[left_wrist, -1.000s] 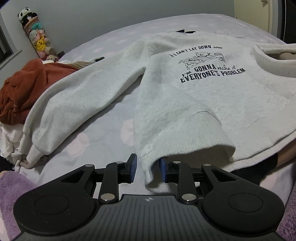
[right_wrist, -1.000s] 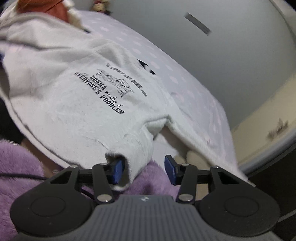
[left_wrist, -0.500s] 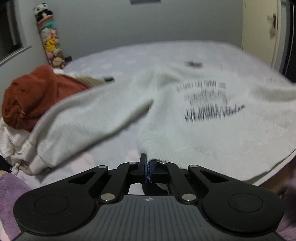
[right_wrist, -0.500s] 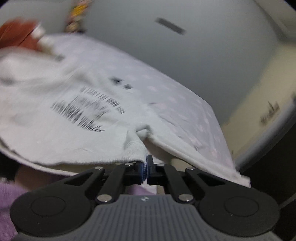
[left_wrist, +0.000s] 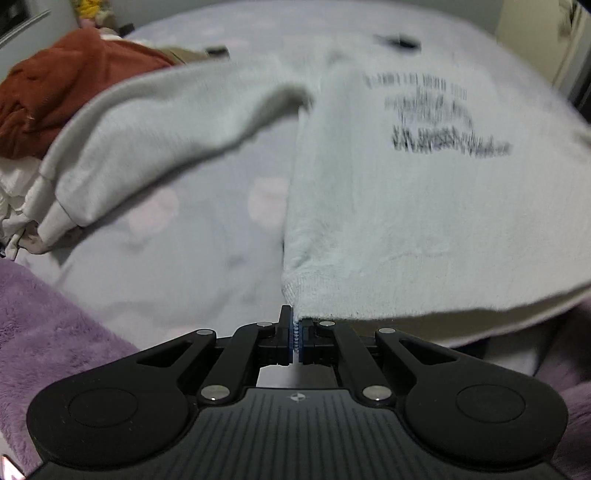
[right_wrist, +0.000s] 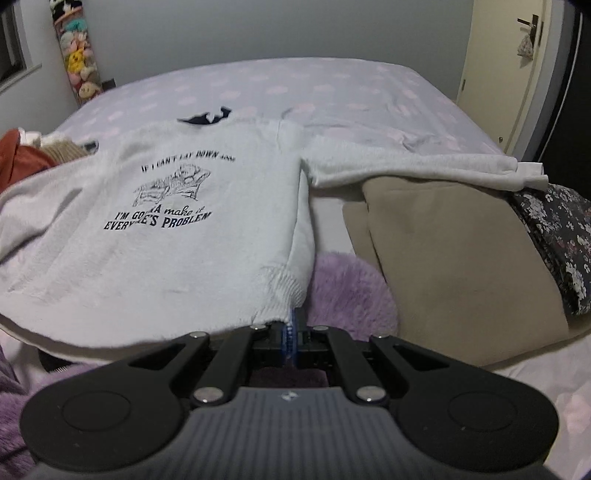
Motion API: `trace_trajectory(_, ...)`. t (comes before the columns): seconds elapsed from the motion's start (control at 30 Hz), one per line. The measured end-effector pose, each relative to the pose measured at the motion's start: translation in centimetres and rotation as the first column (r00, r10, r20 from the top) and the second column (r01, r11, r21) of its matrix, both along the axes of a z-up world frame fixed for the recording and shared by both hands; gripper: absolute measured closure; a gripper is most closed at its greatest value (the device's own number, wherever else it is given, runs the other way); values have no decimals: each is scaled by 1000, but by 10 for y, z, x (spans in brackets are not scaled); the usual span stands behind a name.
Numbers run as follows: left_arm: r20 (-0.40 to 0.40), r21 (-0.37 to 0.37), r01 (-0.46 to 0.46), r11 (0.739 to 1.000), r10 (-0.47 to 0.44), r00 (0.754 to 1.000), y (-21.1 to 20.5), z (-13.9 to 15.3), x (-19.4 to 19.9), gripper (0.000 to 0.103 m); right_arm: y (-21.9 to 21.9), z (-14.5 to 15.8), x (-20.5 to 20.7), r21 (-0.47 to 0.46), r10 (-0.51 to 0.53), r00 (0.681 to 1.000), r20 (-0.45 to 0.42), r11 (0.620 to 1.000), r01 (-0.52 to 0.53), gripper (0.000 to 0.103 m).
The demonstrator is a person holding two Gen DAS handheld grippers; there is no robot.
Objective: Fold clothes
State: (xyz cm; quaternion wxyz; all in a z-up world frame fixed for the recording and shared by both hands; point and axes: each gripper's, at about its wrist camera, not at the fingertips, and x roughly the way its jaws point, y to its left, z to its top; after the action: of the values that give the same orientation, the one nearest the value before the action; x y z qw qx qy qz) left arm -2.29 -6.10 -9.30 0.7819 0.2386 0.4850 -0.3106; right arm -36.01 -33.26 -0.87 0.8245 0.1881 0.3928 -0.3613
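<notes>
The sweatshirt (right_wrist: 207, 236) was pale grey with ribbed hem and cuffs, lying front up on the bed, its dark print reading "I'M GONNA make it EVERYONE'S PROBLEM" under a sketch of a couch. Its 2 sleeves spread out to either side, 1 draped over a beige folded garment. Both bottom hem corners were lifted off the bed, each pinched in a closed gripper.

I see: one bed (right_wrist: 332, 85), lilac sheet with pale pink spots. Grey wall (right_wrist: 258, 29) behind it. Cream door (right_wrist: 517, 74) right of bed. Window edge (right_wrist: 11, 48) left of bed. Dim, even light.
</notes>
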Motion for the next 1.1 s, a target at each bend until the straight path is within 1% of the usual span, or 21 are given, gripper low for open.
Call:
trace_trajectory(0.13,-53,45,4,999,-2,999,0,-21,1,100,-1,-1,2,10,32,999,-32,999,-31,100)
trace_trajectory(0.2,-69,53,8,999,-4,998,2,-23,0,89,-1,0,-2,22,46,998,-37,999,-45,99)
trace_trajectory(0.23,-75,52,8,999,-4,997,4,-23,1,87,-1,2,-4,27,54,998,-38,998,-53,98)
trace_trajectory(0.27,-80,42,6,999,-3,997,7,-20,2,84,0,3,-6,31,62,997,-39,998,-61,97)
trace_trajectory(0.3,-83,29,6,1000,-3,997,10,-16,3,78,1,6,-8,28,66,997,-43,997,-65,95)
trace_trajectory(0.33,-78,8,8,1000,-8,997,12,-11,3,75,2,9,-9,24,71,996,-47,997,-70,91)
trace_trajectory(0.37,-62,-21,18,1000,-19,998,14,-5,4,68,3,12,-11,19,74,996,-51,997,-73,87)
trace_trajectory(0.4,-39,-48,29,998,-31,999,17,3,5,59,3,16,-14,4,71,996,-58,997,-71,75)
trace_trajectory(0.43,-20,-70,32,997,-34,999,19,10,7,56,4,20,-16,-12,68,996,-65,998,-69,67)
trace_trajectory(0.47,-5,-96,30,995,-30,1000,21,17,9,52,4,23,-17,-31,67,995,-71,997,-69,66)
trace_trajectory(0.57,5,-175,7,985,-6,1000,27,39,17,52,4,29,-15,-47,77,994,-76,996,-81,65)
trace_trajectory(0.63,5,-206,10,978,-9,1000,29,52,18,52,4,31,-10,-56,94,991,-96,993,-100,66)
trace_trajectory(0.73,13,-222,25,975,-22,1000,30,65,15,51,7,34,-8,-55,145,971,-189,986,-158,65)
trace_trajectory(0.77,14,-221,23,975,-21,1000,30,67,15,51,8,36,-10,-53,148,966,-213,985,-163,65)
trace_trajectory(0.87,42,-235,1,972,9,999,33,73,18,51,5,47,-17,-97,106,962,-252,986,-134,65)
trace_trajectory(0.97,71,-280,-27,960,49,996,38,83,29,51,-3,59,-19,-147,46,975,-218,986,-79,65)
trace_trajectory(1.03,89,-293,-76,953,107,990,41,87,40,51,-7,65,-12,-169,38,983,-182,983,-69,64)
trace_trajectory(1.1,109,-307,-133,942,174,979,44,88,51,51,-9,67,2,-182,54,987,-150,980,-81,64)
